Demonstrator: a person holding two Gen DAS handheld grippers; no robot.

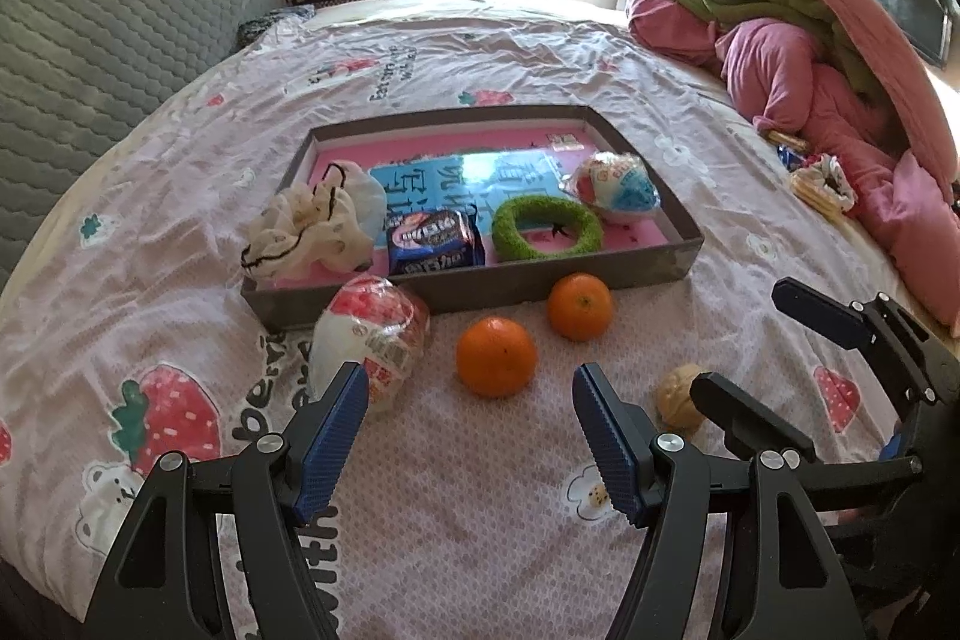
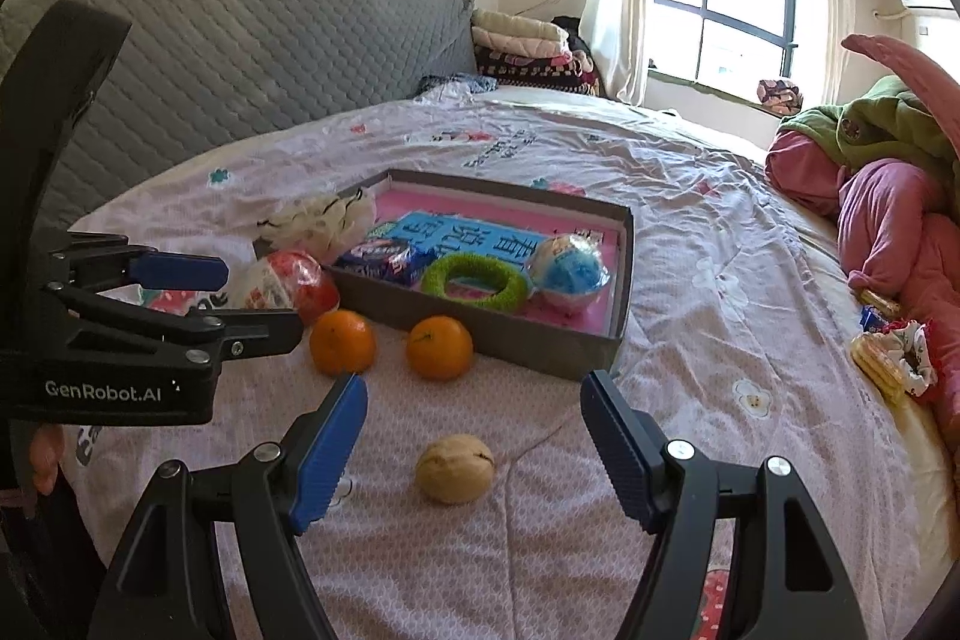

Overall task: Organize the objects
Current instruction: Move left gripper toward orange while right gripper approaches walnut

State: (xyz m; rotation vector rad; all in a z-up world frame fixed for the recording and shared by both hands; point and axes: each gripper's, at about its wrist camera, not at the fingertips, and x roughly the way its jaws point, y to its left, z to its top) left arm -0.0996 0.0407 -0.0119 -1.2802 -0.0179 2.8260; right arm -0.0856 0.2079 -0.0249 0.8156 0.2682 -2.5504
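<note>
Box [image 1: 684, 244] at frame centre already holds several bits, while both oranges [image 1: 495, 355], walnut [image 2: 455, 468] and wrapped ball [image 1: 372, 340] wait outside, left gripper [image 1: 471, 400] and right gripper [image 2: 474, 409] wide, empty.

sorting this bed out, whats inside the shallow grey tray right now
Inside the tray: a cream scrunchie draped over its corner, a blue snack packet, a green ring, a wrapped blue-white ball and a blue book. The book's lower edge is covered.
</note>
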